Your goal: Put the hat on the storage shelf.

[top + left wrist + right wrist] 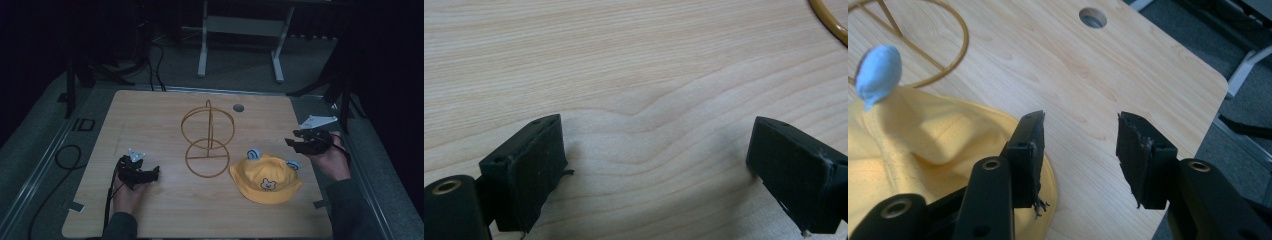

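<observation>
Yellow hat on a wooden table, a gripper to either side, both with jaws spread.

The yellow hat [266,179] lies flat near the table's [150,115] right front, just right of the gold wire stand [207,140]; a blue ear [878,72] sticks up from its crown; the right gripper [300,141] hovers just beside the hat's brim, jaws apart with only bare wood between them; the left gripper [145,172] sits low over the table left of the stand, jaws wide and holding nothing.

one yellow hat [265,178], one wire stand [207,140], two grippers [141,172]
</observation>
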